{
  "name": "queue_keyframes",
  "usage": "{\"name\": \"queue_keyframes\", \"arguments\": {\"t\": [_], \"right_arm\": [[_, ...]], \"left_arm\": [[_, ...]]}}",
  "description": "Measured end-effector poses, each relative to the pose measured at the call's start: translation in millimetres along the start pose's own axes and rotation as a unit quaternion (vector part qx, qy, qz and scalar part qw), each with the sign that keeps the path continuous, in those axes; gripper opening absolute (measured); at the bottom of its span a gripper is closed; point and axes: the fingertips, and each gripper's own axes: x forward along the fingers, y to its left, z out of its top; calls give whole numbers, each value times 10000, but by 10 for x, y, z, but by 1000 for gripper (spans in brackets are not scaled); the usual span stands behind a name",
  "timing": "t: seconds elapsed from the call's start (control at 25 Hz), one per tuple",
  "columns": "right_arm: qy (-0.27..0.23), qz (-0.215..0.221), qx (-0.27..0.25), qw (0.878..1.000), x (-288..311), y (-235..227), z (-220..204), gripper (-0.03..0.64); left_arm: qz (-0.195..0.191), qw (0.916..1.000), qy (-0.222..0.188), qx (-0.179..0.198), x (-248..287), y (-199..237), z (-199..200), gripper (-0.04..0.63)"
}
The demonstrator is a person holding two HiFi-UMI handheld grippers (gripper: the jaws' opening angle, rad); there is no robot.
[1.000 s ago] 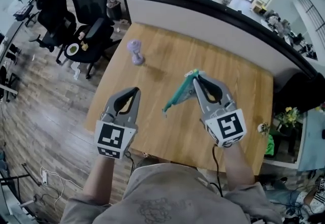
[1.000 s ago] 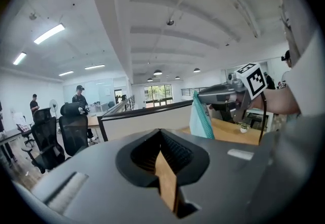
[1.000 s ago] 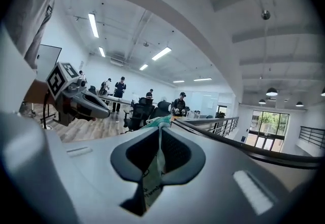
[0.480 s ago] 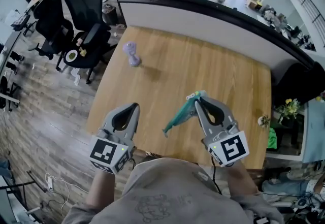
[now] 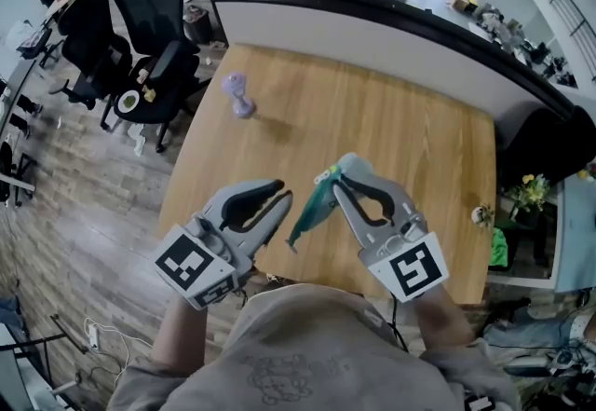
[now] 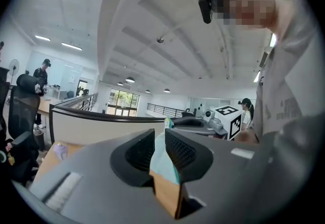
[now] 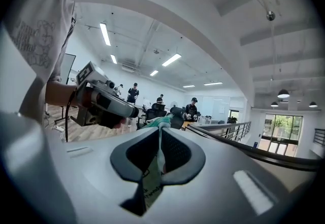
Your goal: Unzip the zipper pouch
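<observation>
A teal zipper pouch hangs slanting above the wooden table, its upper end pinched by my right gripper, which is shut on it. In the right gripper view the teal fabric and a white label sit squeezed between the jaws of the right gripper. My left gripper points at the pouch from the left, its jaws opening. In the left gripper view the pouch shows through the gap of the left gripper; the pads do not press on it.
A small purple dumbbell-shaped object stands at the table's far left. A curved white partition borders the far edge. Black office chairs stand to the left, and flowers off the right edge.
My left gripper swung right toward the pouch and its jaws parted. The right gripper with the pouch shifted slightly left.
</observation>
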Motion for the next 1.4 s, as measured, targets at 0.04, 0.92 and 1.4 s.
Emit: {"name": "queue_keyframes", "arguments": {"t": [0.04, 0.92, 1.4], "right_arm": [[-1, 115, -53, 9999, 20, 40, 6, 23], [-676, 982, -884, 9889, -46, 545, 165, 23], [-9, 656, 119, 9978, -11, 457, -97, 23]], "left_arm": [[-47, 10000, -9, 19, 17, -15, 19, 67], [-1449, 9772, 119, -1547, -33, -351, -104, 120], [-833, 9899, 435, -1066, 10, -296, -256, 38]]}}
